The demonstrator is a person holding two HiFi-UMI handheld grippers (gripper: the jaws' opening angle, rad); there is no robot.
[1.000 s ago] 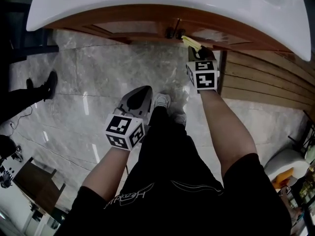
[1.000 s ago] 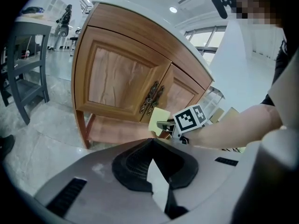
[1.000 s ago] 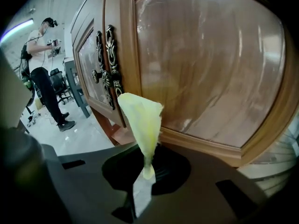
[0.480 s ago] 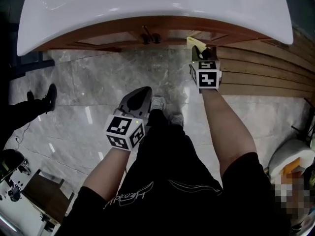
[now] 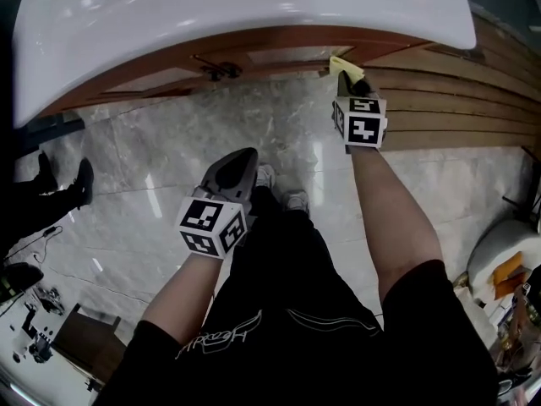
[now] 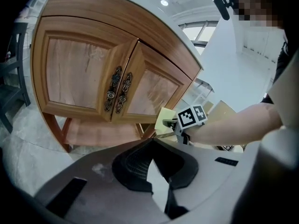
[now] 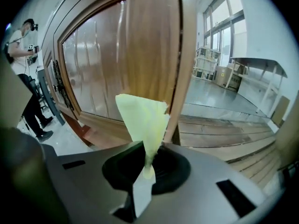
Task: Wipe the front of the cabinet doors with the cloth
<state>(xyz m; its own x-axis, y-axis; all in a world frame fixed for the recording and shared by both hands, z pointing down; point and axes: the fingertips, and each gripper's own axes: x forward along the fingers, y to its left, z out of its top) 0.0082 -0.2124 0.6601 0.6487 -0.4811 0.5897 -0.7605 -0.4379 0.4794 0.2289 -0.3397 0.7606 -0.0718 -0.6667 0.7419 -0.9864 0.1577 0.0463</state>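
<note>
Pinching the yellow cloth (image 7: pixel 142 120) between closed jaws, the right gripper (image 5: pixel 351 81) holds it at the cabinet doors' (image 6: pixel 84 78) right edge; contact with the wood is hard to judge. The left gripper (image 6: pixel 152 146) hangs well apart, jaws together, empty. The white countertop (image 5: pixel 254 7) hides most of the doors from above.

A single line of pale cursive lettering runs along the hem of the person's black shirt (image 5: pixel 221 338). It looks like "Heazy", though not surely. The cubes on the left claw (image 5: pixel 239 166) and right claw (image 5: pixel 348 74) carry black-and-white square patterns rather than letters.
</note>
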